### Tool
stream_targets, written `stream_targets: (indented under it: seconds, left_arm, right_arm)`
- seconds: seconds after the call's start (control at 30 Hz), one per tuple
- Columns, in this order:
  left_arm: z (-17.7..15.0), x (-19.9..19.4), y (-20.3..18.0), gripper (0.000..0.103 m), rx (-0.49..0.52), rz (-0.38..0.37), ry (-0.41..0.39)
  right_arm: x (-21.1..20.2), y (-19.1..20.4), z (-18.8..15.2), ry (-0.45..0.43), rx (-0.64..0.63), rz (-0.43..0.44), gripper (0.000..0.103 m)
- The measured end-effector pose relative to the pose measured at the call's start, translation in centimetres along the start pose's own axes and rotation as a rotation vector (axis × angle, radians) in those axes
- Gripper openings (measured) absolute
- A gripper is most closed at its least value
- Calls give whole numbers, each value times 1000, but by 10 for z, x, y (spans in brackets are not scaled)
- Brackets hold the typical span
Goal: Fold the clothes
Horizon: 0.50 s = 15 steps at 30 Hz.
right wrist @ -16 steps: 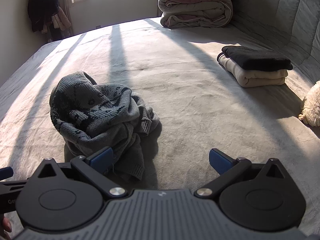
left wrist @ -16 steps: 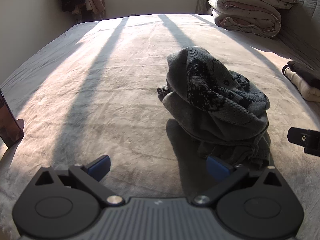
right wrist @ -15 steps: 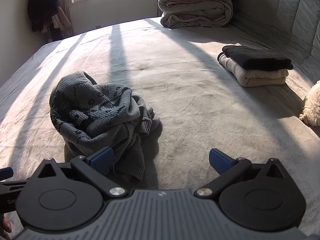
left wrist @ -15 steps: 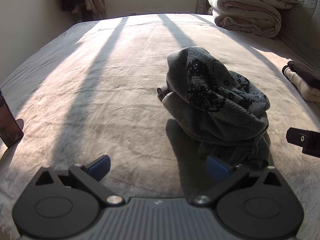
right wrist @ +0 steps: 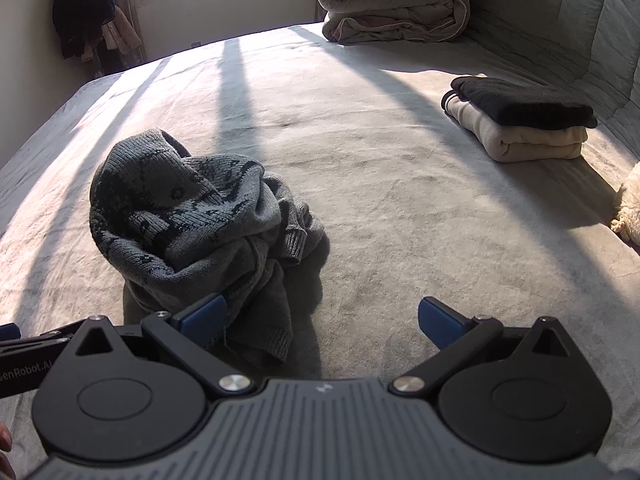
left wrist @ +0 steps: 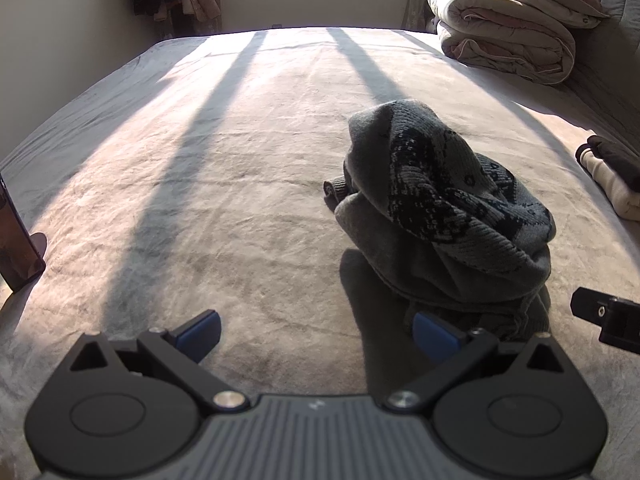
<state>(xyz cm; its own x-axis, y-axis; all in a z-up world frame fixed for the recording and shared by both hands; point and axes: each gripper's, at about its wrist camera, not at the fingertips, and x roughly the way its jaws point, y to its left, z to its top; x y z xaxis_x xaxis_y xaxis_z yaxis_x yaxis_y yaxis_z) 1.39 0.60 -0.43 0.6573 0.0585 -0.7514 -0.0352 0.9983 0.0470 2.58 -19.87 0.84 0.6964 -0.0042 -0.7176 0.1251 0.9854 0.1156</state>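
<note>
Grey patterned knit sweater (right wrist: 192,220) lies crumpled in a soft heap just beyond both tongs, left tongs (left wrist: 316,334) and right tongs (right wrist: 322,320), each spread wide and empty, nothing shifted since a moment ago. Farther right on the plush grey bed (right wrist: 400,184) sits a folded black-and-cream stack (right wrist: 524,124).

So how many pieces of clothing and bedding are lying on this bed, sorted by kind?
Crumpled grey knit sweater: 1
Folded garments in the stack, black one on top of cream one: 2
Folded comforters piled at the far end: at least 2, exact count unclear
Total: at least 5
</note>
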Motion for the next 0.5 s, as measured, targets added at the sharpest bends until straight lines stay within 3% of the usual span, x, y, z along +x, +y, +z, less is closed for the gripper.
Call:
stream_targets:
  seconds: [0.5]
  left_arm:
    - [0,1,1,102,-4,14,-3]
  right_arm:
    - [4,-4,-2,21,10,8,103]
